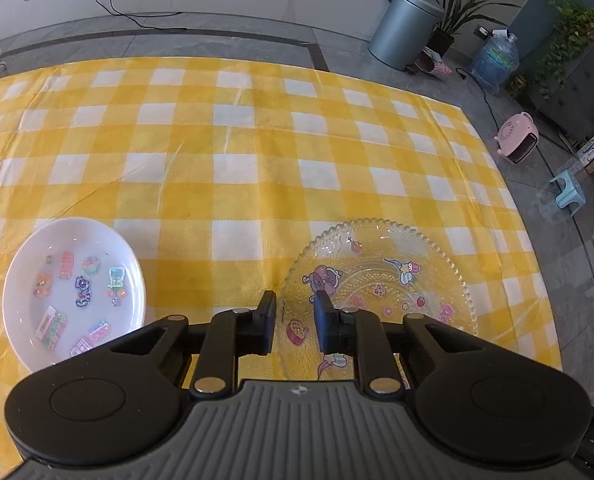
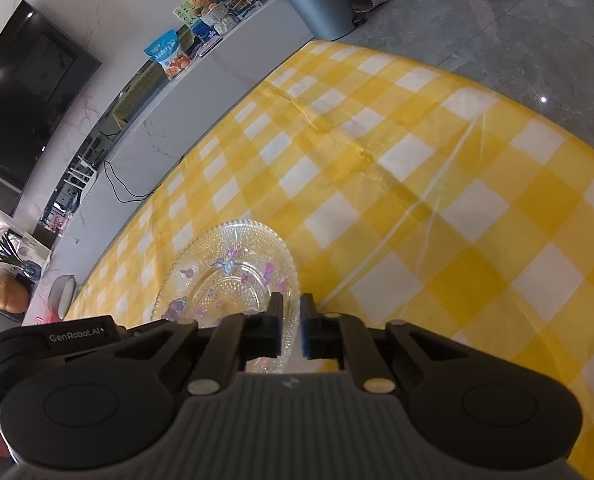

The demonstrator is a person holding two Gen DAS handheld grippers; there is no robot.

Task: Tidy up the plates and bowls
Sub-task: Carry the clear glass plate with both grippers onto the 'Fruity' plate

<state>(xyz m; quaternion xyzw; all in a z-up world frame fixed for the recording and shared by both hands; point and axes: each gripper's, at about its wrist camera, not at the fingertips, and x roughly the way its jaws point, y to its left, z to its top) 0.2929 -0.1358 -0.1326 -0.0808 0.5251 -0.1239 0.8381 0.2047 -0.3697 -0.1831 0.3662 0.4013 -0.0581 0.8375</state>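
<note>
Pinching opposite rims of the clear glass plate [image 1: 381, 280] at lower centre, left gripper [image 1: 295, 322] and right gripper [image 2: 292, 326] hadn't stacked it with the white plate [image 1: 73, 288], lower left.

The only lettering that reads clearly is "GenRobot.AI", printed in pale letters on a black gripper housing [image 2: 73, 338] at the lower left of the right wrist view. A blue snack bag [image 2: 168, 54] on the grey counter in the upper left carries print too small to make out. In the left wrist view nothing can be read.
</note>
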